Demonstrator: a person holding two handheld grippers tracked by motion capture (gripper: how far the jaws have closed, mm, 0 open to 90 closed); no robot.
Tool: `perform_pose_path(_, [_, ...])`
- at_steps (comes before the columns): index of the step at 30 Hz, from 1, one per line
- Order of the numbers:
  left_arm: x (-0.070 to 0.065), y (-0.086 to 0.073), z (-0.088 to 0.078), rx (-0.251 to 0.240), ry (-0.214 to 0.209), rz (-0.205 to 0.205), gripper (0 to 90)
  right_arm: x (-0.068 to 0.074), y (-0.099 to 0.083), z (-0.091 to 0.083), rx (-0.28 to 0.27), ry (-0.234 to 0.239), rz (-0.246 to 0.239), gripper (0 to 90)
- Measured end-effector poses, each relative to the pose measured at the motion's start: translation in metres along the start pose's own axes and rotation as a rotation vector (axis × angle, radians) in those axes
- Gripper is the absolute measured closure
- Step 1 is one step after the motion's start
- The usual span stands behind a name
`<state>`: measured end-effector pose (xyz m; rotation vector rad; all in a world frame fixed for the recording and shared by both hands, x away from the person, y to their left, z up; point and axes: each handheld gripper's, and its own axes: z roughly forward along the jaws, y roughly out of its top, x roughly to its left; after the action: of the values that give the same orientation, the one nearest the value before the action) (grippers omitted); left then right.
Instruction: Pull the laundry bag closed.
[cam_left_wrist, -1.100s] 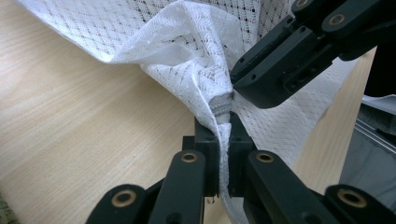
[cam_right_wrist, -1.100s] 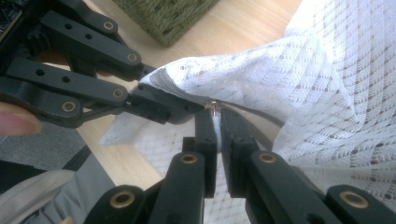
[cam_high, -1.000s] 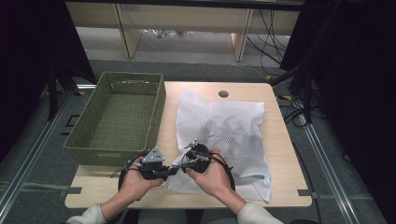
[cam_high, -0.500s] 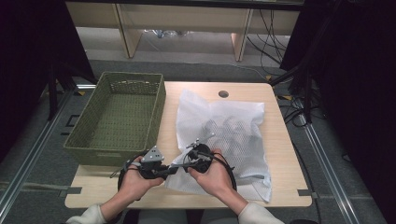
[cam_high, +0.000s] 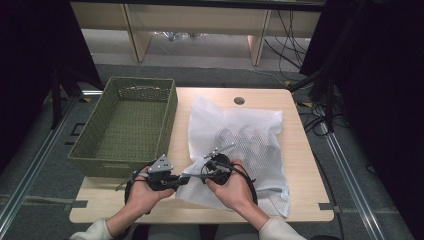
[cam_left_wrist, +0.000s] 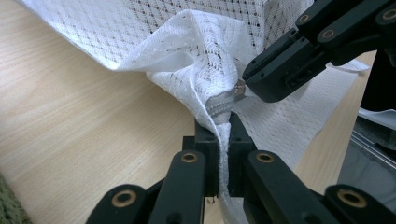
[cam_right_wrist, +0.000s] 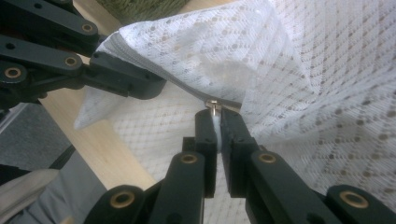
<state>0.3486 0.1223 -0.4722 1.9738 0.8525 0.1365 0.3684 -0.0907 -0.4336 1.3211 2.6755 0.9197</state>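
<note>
The left gripper (cam_left_wrist: 223, 140) had its jaws clamped on the corner of the white mesh laundry bag (cam_high: 250, 145) beside the zipper (cam_left_wrist: 219, 106), while the right gripper (cam_right_wrist: 215, 133) pinched the zipper pull (cam_right_wrist: 214, 105) between closed jaws. The bag lay on the counter (cam_high: 310, 165), right of the green basket (cam_high: 125, 125). Unzipping looked about to begin; the right hand probably needed a steady pull along the teeth, with the left anchoring the corner.
</note>
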Motion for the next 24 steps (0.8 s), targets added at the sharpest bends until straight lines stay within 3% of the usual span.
perform_pose_path(3, [0.0,0.0,0.0,-0.003,0.003,0.015,87.2,-0.002,-0.001,0.0,-0.005,-0.002,-0.02,87.2])
perform_pose_path(4, [0.0,0.0,0.0,-0.002,0.002,-0.006,87.2,-0.001,-0.001,-0.001,0.002,-0.003,-0.003,87.2])
perform_pose_path(5, [0.001,0.0,-0.001,-0.002,0.009,0.013,87.3,-0.004,-0.001,0.0,-0.01,-0.006,-0.036,87.2])
perform_pose_path(7, [0.002,0.001,-0.002,-0.003,0.018,0.034,87.2,-0.004,-0.002,0.0,0.001,0.013,0.0,87.2])
perform_pose_path(9, [0.001,0.001,-0.001,-0.018,0.015,0.017,87.2,-0.007,-0.003,-0.001,0.002,0.012,-0.021,87.2])
perform_pose_path(11, [0.001,0.001,-0.001,-0.02,0.016,0.015,87.2,-0.006,-0.004,-0.003,-0.002,-0.004,0.006,87.2])
perform_pose_path(14, [0.001,0.001,-0.002,-0.014,0.02,0.003,87.2,-0.007,-0.005,-0.003,0.002,-0.006,0.002,87.2])
perform_pose_path(15, [0.002,0.001,-0.002,-0.015,0.02,0.02,87.2,-0.007,-0.006,-0.002,0.001,-0.007,0.002,87.2])
perform_pose_path(24, [0.003,0.001,-0.003,-0.014,0.022,0.021,87.2,-0.011,-0.008,-0.005,0.003,-0.015,0.002,87.2])
